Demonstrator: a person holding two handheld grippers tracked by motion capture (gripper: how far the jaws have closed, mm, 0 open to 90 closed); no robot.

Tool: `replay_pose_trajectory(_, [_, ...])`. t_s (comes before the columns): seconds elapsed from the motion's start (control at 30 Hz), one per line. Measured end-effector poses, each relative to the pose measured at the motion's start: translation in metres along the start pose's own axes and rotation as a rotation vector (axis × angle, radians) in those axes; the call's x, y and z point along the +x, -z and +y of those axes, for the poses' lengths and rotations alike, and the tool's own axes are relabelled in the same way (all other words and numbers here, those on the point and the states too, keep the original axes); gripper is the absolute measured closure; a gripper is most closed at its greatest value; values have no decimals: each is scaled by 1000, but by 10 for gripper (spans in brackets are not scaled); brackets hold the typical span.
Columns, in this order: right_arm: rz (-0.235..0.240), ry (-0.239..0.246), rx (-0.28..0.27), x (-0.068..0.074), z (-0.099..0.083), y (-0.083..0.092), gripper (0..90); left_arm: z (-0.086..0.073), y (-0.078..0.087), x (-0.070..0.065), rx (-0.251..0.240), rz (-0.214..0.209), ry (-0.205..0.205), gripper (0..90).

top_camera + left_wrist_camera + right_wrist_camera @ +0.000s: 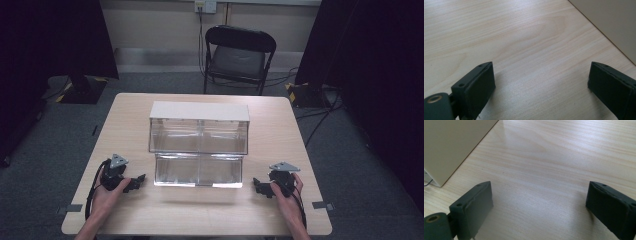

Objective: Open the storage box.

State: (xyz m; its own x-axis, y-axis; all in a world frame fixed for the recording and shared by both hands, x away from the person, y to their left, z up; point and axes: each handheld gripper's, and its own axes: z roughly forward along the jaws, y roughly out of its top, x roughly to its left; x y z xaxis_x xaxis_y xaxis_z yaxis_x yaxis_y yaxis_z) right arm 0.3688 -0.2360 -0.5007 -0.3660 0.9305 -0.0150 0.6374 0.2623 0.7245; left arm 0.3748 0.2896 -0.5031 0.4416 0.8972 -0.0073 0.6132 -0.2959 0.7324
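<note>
Left gripper (141, 178) resting low on table (135, 115), held by hand (107, 192), jaws spread wide with bare wood between them, pinching nothing. Right gripper (256, 183) same way in other hand (287, 195), jaws wide apart, holding nothing. Clear plastic box (199, 145) with two tiers and beige top at middle of table, between both grippers and farther away: toward 1 o'clock from left one, toward 11 o'clock from right one, touched by neither. Black folding chair (239, 55) at 12 o'clock, beyond table.
</note>
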Motion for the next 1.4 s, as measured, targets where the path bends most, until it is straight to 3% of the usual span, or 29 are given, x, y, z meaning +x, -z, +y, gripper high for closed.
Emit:
replay_pose_trajectory(0.3, [0,-2,6,0,1,1,74,0,0,0,0,0,0,67])
replay_pose_trajectory(0.37, [9,-8,4,1,2,3,165,0,0,0,0,0,0,67])
replay_pose_trajectory(0.57, [60,-37,-6,2,2,11,143,0,0,0,0,0,0,67])
replay_pose_trajectory(0.8, [118,-1,-41,8,5,23,142,0,0,0,0,0,0,67])
replay_pose_trajectory(1.07, [168,48,-44,18,5,35,140,0,0,0,0,0,0,67])
replay_pose_trajectory(1.2, [199,86,-32,24,5,36,141,0,0,0,0,0,0,67])
replay_pose_trajectory(1.4, [256,100,-46,31,5,38,148,0,0,0,0,0,0,67])
